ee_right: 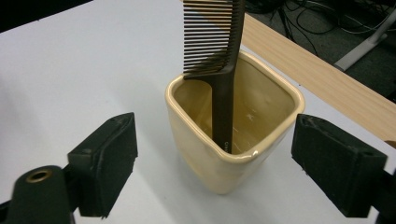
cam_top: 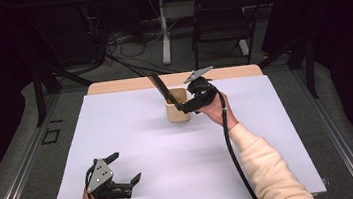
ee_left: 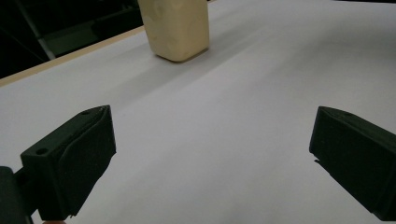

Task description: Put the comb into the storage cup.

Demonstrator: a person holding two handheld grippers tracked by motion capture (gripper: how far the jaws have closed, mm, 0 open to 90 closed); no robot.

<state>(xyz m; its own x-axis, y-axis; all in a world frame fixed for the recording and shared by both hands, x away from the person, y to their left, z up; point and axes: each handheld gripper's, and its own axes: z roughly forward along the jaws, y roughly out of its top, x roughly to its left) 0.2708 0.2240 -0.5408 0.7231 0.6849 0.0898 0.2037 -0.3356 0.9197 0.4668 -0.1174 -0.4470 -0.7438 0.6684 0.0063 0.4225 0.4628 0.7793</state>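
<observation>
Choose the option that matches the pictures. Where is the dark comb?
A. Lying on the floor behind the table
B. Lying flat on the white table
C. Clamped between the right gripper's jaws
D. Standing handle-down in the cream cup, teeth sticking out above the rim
D: in the right gripper view the comb stands with its handle inside the cup, teeth above the rim, while the right gripper is open and clear of it.

left gripper: jaws wide apart, low over table, hand at near edge | right gripper: jaws spread, nothing clamped, forearm extended forward
</observation>
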